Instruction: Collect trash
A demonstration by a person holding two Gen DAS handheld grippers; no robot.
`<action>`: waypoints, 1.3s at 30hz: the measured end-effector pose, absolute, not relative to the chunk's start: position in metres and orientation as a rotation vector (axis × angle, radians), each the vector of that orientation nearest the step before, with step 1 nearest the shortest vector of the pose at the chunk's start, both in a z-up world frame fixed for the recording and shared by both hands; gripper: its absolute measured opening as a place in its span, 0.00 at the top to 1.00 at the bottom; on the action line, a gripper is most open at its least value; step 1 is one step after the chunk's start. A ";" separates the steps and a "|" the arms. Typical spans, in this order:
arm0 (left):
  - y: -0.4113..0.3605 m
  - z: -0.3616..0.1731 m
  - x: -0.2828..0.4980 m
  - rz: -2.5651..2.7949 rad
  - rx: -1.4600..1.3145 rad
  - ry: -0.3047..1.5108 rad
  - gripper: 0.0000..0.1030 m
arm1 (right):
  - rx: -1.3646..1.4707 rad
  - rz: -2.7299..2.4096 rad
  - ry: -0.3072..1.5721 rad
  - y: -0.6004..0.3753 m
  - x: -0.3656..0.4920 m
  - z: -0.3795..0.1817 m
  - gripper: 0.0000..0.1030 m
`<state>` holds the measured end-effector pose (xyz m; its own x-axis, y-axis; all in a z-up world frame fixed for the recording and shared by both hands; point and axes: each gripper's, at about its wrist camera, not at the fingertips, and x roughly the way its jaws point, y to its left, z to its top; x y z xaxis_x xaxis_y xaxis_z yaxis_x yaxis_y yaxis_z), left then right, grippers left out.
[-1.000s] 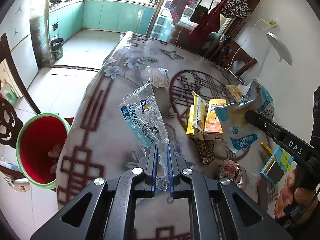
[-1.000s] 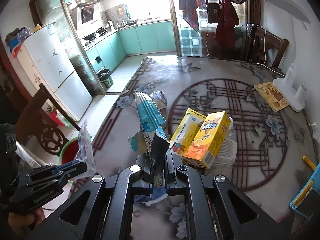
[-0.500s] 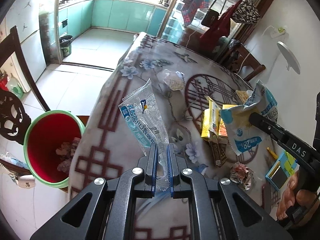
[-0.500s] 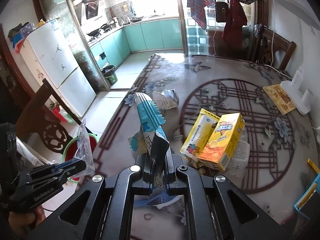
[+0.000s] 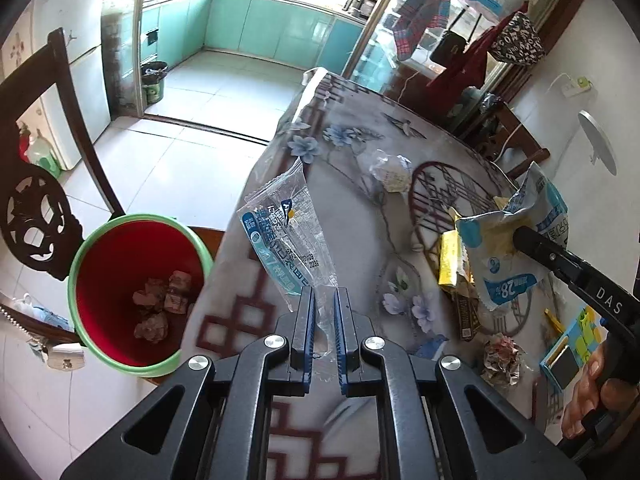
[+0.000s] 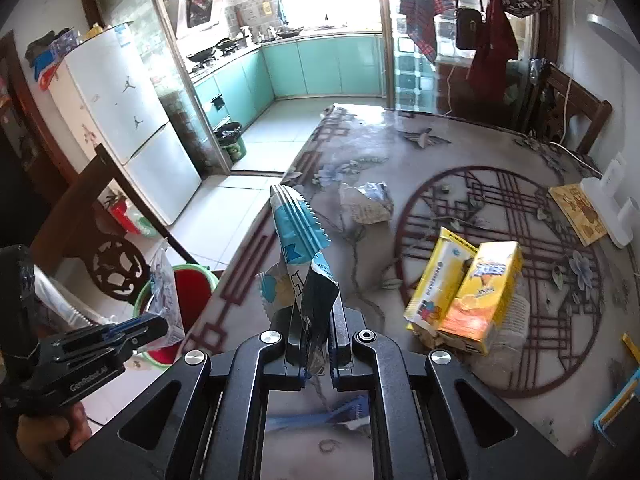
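My left gripper point(image 5: 323, 300) is shut on a clear plastic wrapper with blue print point(image 5: 286, 236), held above the table's left edge, just right of the red bin with a green rim point(image 5: 136, 292). The bin holds crumpled paper. My right gripper point(image 6: 316, 316) is shut on a blue and white snack bag point(image 6: 298, 236); it also shows in the left wrist view point(image 5: 516, 248), held over the table. The left gripper with its wrapper shows in the right wrist view point(image 6: 162, 326) over the bin point(image 6: 192, 280).
On the patterned table point(image 6: 460, 152) lie two yellow cartons point(image 6: 464, 296), a crumpled clear wrapper point(image 6: 368, 202), a crumpled paper ball point(image 5: 502, 360), a brown flattened pack point(image 5: 464, 312) and a blue box point(image 5: 568, 348). A dark wooden chair point(image 5: 44, 184) stands beside the bin.
Both grippers have moved left toward the table's edge and the bin, each still holding its wrapper. The bin now shows closer and fuller in the left wrist view.
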<state>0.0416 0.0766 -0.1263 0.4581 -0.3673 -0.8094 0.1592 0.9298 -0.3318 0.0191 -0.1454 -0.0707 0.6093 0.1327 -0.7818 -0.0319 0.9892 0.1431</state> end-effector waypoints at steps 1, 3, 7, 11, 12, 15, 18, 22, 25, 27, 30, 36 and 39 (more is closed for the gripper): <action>0.080 -0.127 0.043 -0.324 -0.224 1.047 0.93 | 0.116 0.097 0.913 -0.141 0.021 -0.071 0.93; 0.089 -0.128 0.045 -0.313 -0.231 1.046 0.93 | 0.110 0.104 0.915 -0.133 0.024 -0.072 0.93; 0.108 -0.130 0.051 -0.294 -0.243 1.048 0.93 | 0.099 0.117 0.918 -0.119 0.031 -0.073 0.93; 0.124 -0.134 0.056 -0.278 -0.249 1.052 0.93 | 0.089 0.127 0.924 -0.106 0.039 -0.075 0.93; 0.127 -0.135 0.057 -0.276 -0.251 1.053 0.93 | 0.087 0.128 0.926 -0.103 0.041 -0.075 0.93; 0.138 -0.139 0.061 -0.268 -0.257 1.060 0.93 | 0.082 0.135 0.933 -0.093 0.048 -0.077 0.93; 0.148 -0.142 0.066 -0.261 -0.260 1.061 0.93 | 0.077 0.144 0.937 -0.083 0.052 -0.079 0.93; 0.161 -0.146 0.072 -0.250 -0.266 1.066 0.93 | 0.073 0.150 0.944 -0.072 0.058 -0.081 0.93; 0.171 -0.150 0.076 -0.241 -0.271 1.070 0.93 | 0.071 0.154 0.951 -0.064 0.063 -0.084 0.93; 0.178 -0.152 0.080 -0.229 -0.272 1.073 0.93 | 0.070 0.159 0.954 -0.059 0.066 -0.085 0.93; 0.191 -0.156 0.086 -0.211 -0.279 1.076 0.93 | 0.067 0.168 0.960 -0.050 0.070 -0.086 0.93; 0.212 -0.163 0.092 -0.180 -0.305 1.081 0.93 | 0.046 0.193 0.975 -0.031 0.078 -0.090 0.93; 0.222 -0.168 0.092 -0.166 -0.321 1.089 0.93 | 0.032 0.212 0.983 -0.019 0.082 -0.091 0.93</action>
<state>0.0925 0.2222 -0.1679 0.4570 -0.2881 -0.8415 -0.0250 0.9415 -0.3360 0.0819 -0.0191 -0.0912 0.5356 0.1923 -0.8223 -0.1633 0.9789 0.1226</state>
